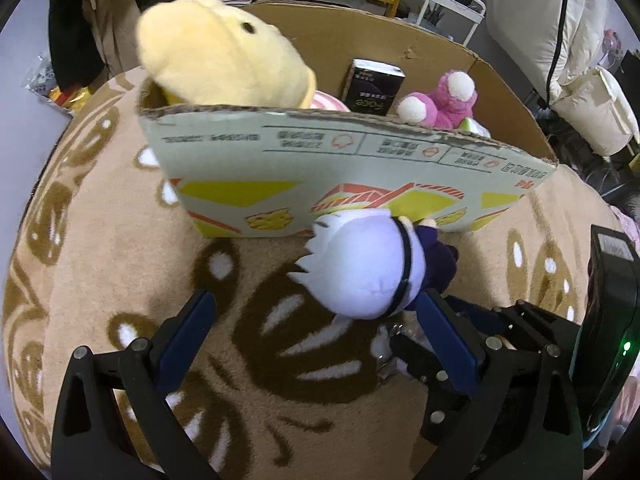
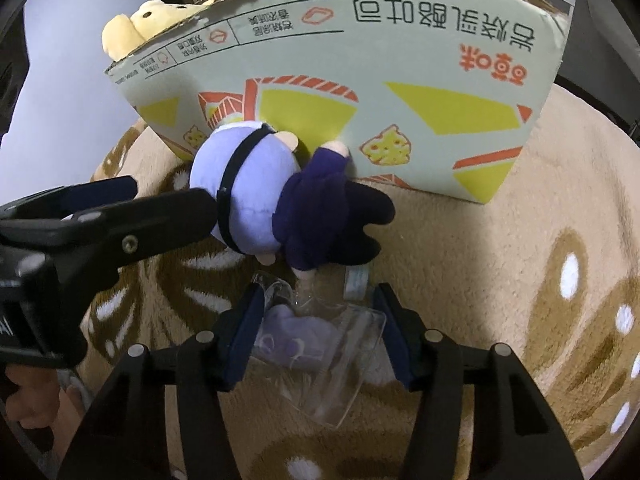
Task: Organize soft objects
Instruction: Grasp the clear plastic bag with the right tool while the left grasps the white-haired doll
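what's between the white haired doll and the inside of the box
The box's near wall. The white-haired doll lies on the rug pressed against the outside of that wall, so it must be lifted over the top edge. Inside, the yellow plush fills the left end; the middle, by the pink plush, looks freer.

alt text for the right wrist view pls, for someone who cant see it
The right gripper, open, straddles a clear plastic pouch on a tan patterned blanket. Just ahead, a small plush doll with pale lavender hair and dark clothes lies against a printed cardboard box. The left gripper's fingers reach in beside the doll.
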